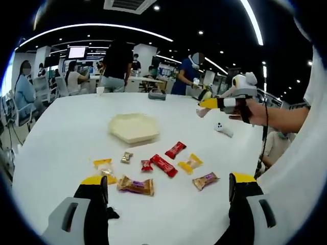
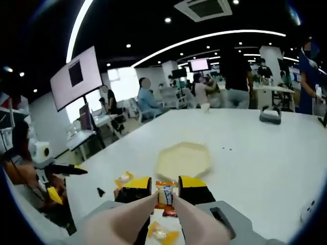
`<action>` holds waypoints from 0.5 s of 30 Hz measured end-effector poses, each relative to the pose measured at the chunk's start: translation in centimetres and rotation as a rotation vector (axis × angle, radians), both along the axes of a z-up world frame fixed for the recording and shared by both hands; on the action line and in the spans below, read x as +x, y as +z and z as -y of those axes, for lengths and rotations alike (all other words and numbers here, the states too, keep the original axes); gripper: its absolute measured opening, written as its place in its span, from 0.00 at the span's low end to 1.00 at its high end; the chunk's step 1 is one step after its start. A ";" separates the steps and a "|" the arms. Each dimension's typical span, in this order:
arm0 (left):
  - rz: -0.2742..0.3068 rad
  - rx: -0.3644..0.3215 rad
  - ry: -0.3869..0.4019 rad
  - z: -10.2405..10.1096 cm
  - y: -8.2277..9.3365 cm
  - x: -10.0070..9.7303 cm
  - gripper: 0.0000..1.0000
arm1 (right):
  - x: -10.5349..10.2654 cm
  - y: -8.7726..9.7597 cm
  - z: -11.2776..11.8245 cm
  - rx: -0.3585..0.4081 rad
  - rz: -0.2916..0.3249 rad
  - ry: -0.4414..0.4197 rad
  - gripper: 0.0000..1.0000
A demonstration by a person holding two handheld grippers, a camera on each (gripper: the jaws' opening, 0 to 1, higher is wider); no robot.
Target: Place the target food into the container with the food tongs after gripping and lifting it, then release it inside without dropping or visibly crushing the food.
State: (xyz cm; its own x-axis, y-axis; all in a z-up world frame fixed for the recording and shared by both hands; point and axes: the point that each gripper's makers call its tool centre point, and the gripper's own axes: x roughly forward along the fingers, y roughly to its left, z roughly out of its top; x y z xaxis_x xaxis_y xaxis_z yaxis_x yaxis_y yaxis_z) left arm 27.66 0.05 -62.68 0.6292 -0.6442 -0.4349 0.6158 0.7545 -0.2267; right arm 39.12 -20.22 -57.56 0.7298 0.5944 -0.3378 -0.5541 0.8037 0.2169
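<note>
Cream-coloured and shallow, the hexagonal container (image 1: 134,127) sits near the middle of the white table (image 1: 61,148), and nothing lies inside it yet. In front of it, in the left gripper view, several wrapped snacks are scattered: a long red bar (image 1: 164,165), a smaller red packet (image 1: 175,149), a yellow candy (image 1: 190,163), a brown wrapped bar (image 1: 136,186) and a bronze packet (image 1: 205,180).

The left gripper (image 1: 168,196) hovers low over the near edge of the table with its jaws wide apart and nothing between them. The right gripper (image 2: 164,193) presses together the arms of pale food tongs (image 2: 153,217), and the jaws are nearly closed around them. At the tips of the tongs there is a small snack with an orange and white wrapper (image 2: 164,195); it seems gripped there, but I cannot tell if it is already lifted from the table. This snack is just in front of the container in the right gripper view, not above it.

My judgement is that the task is at its early part: the gripping looks done or almost done. Lifting, carrying over the rim and a gentle release inside are left.
</note>
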 end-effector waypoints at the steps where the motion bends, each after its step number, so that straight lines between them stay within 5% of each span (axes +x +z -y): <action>1: -0.007 -0.031 0.019 -2.2 0.2 1.2 0.99 | 1.1 0.7 -1.1 -0.017 0.010 -0.015 0.19; 15: 0.004 -0.050 -0.017 -7.3 0.0 3.3 0.99 | 5.1 1.8 -4.8 -0.090 0.042 -0.026 0.19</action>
State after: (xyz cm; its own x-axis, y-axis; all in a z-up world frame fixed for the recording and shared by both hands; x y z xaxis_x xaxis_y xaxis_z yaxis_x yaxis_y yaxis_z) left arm 31.01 7.35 -62.66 0.6194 -0.6761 -0.3990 0.6298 0.7313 -0.2616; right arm 44.26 -15.39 -55.73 0.7596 0.5433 -0.3576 -0.5396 0.8333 0.1198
